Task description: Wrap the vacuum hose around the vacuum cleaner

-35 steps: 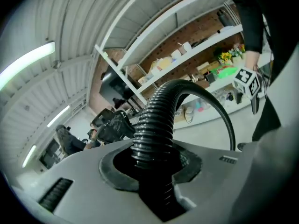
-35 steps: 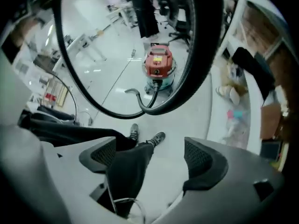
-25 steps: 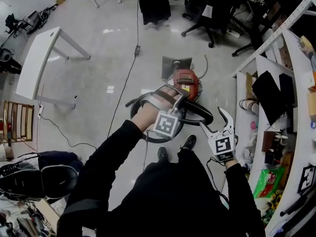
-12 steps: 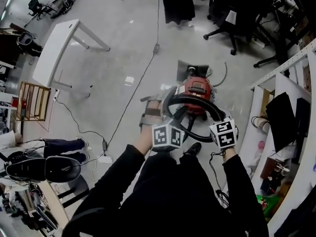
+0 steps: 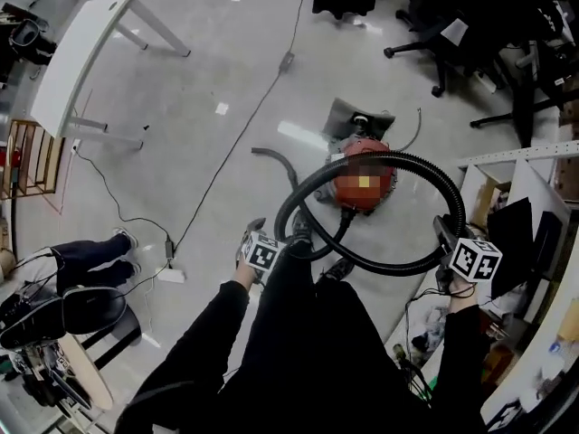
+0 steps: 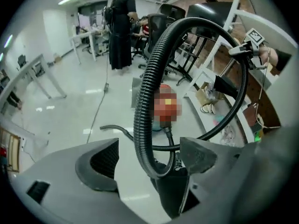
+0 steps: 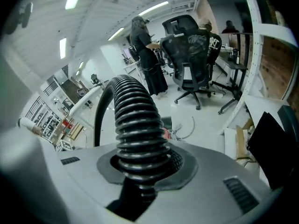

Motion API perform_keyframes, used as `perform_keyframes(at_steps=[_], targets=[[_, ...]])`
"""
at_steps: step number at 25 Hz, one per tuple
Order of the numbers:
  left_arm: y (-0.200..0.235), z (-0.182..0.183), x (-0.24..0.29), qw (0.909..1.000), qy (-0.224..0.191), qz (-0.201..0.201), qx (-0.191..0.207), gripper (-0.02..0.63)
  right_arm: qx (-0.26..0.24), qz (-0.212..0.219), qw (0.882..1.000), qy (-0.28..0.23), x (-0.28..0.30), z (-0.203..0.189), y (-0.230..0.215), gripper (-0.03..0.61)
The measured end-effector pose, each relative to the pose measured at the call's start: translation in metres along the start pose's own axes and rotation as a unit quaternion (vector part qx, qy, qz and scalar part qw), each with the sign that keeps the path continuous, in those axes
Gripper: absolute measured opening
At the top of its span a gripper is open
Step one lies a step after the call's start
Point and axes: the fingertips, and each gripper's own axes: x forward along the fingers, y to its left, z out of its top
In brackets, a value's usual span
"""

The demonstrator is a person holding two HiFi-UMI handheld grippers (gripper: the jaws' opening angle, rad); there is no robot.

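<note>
The red vacuum cleaner stands on the floor ahead of my feet. Its black ribbed hose arcs in a wide loop over it. My right gripper holds the loop's right side, shut on the hose. Its jaws have just been closing, with the hose between them. My left gripper hangs low at the loop's left end and its jaws have just been opening. In the left gripper view the hose runs through the wide gap of that gripper, and neither pad presses on it.
A white table and a wooden rack stand at the left. A power cable crosses the floor. Office chairs are at the back and shelving at the right. A dark bag lies at the lower left.
My left gripper let go of the hose, opened and dropped to the lower left. My right gripper closed on the hose and moved right, pulling the loop wider.
</note>
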Motion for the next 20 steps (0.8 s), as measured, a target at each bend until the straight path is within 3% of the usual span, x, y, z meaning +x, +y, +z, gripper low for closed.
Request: perform_keyframes(at_steps=[6,7,8,9,14,20], targets=[[0.063,0.047,0.105,0.9959,0.057,-0.029,0.064,0.407,0.004,0.013,0.999,0.038,0.041,0.016,0.008,0.115],[0.073,0.054,0.118,0.9958,0.064,-0.026,0.06,0.332,-0.001,0.012,0.999,0.047,0.049,0.019,0.001,0.115],[0.082,0.06,0.128,0.9961,0.068,-0.024,0.049,0.194,-0.008,0.01,0.998,0.059,0.058,0.019,-0.008,0.115],[0.088,0.066,0.136,0.9966,0.07,-0.025,0.036,0.164,-0.015,0.01,0.997,0.073,0.068,0.015,-0.02,0.116],[0.105,0.108,0.17,0.9985,0.054,-0.014,0.003,0.16,-0.043,-0.005,0.993,0.11,0.133,-0.022,-0.1,0.114],[0.111,0.161,0.212,0.9977,0.066,0.014,0.006,0.161,-0.015,-0.03,0.993,0.117,0.23,-0.076,-0.199,0.109]])
